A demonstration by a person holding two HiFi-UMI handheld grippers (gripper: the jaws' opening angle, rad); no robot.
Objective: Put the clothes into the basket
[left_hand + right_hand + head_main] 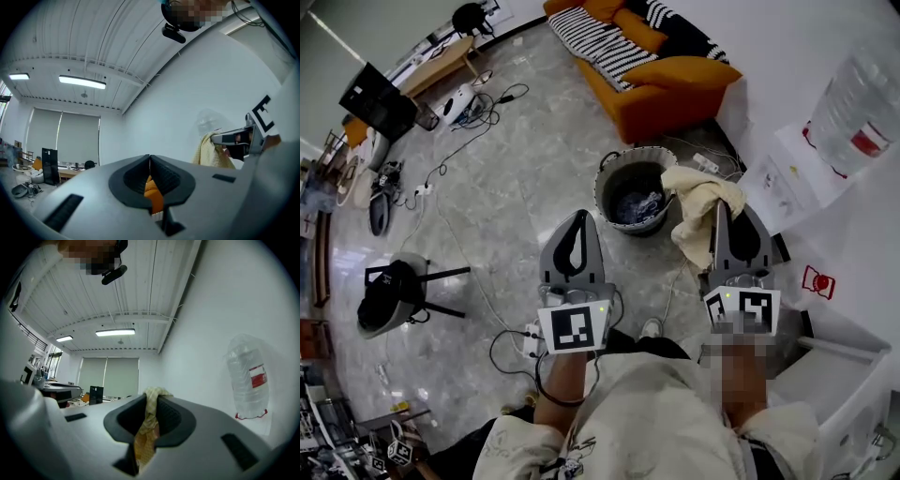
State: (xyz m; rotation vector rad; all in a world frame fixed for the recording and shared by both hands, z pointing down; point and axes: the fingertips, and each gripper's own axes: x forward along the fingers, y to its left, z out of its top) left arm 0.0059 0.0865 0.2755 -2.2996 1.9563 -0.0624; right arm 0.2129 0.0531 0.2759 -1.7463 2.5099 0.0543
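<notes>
A dark round basket (612,175) stands on the marble floor with a blue-grey garment (637,206) inside. My right gripper (719,208) is shut on a pale yellow cloth (698,202), which hangs beside the basket's right rim. In the right gripper view the yellow cloth (149,416) is pinched between the jaws of the right gripper (149,398). My left gripper (579,217) is held level, nearer than the basket and to its left, with its jaws closed and nothing in them. In the left gripper view the left gripper (150,159) shows its jaws meeting, with the yellow cloth (213,152) off to the right.
An orange sofa (661,84) with striped cushions stands beyond the basket. A water bottle (853,108) sits on a white unit at right. A black stool (394,291) and floor cables (478,112) lie at left. A power strip (706,164) rests near the basket.
</notes>
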